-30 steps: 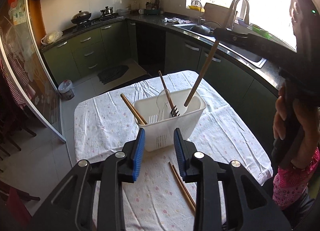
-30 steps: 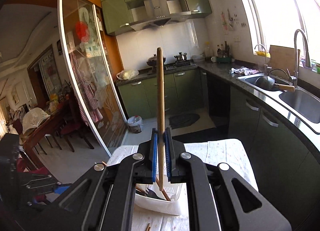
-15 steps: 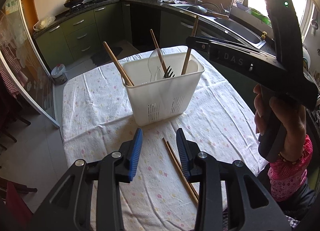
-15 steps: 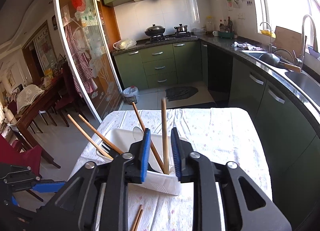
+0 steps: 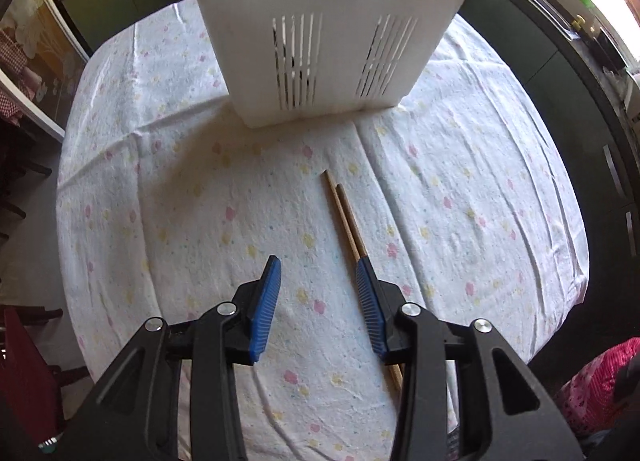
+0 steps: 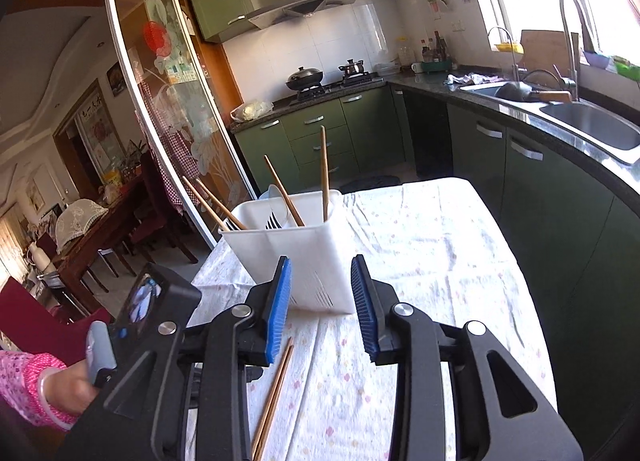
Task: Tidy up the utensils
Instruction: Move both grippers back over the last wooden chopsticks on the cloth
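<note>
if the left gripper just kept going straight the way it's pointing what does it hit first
Most likely the tablecloth: the open left gripper is angled down at bare cloth. The chopsticks lie just to its right, and the white utensil basket stands farther ahead. Depth is hard to judge here.

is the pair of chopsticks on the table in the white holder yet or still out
Still out. The chopsticks lie flat, side by side, on the tablecloth in front of the white holder; the open left gripper hovers beside them.

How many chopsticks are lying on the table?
2: the chopsticks lie side by side on the tablecloth, in front of the white basket, partly under the left gripper.
</note>
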### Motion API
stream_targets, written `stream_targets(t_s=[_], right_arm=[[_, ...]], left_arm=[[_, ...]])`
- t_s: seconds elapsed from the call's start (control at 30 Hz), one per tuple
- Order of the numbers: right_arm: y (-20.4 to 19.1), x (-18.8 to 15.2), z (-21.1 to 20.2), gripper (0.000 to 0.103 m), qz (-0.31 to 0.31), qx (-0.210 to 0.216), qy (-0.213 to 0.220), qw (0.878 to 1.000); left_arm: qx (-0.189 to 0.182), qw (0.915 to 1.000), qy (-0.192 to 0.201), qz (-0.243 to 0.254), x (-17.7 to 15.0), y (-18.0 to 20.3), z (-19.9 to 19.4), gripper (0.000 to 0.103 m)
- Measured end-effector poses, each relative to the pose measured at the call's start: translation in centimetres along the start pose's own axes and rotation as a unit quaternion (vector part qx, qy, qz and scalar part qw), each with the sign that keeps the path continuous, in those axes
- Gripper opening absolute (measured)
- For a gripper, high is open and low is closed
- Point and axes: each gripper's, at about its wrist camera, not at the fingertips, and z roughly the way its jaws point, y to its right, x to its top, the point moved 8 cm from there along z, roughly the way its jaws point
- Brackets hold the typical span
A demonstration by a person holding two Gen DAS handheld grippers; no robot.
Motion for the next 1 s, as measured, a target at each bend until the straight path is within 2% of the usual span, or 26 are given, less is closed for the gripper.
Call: stream_targets(t_s=[0.23,0.63,0.73,0.8,1.0], right_arm=[[1.8,-1.3,-0.7,0.031,0.023,0.011,-0.009,1.000],[3.1,-2.2,0.0,0.031,0.045,0.030,-0.023,0.998],[3.2,-2.7,0.2,0.033,0.048,0.030,-0.027,0.998],[2.5,-3.4,0.5,0.041,0.041,0.029,-0.034,0.998],[-1.7,-8.3,4.5,0.041,-0.020,0.020,-0.101,0.994]], left_arm=[[0.001,0.9988,-0.028,-0.040,-0.6,-0.1,1.6,0.038],[0.029,0.9978,-0.030,-0.051,-1.9,1.4,2.1,0.038],[0.038,0.9978,-0.028,-0.046,-2.2,2.2,2.3,0.041],[0.046,0.9977,-0.028,-0.040,-2.6,2.4,2.3,0.040],[0.047,0.9964,-0.032,-0.063,-4.4,0.3,1.6,0.040]])
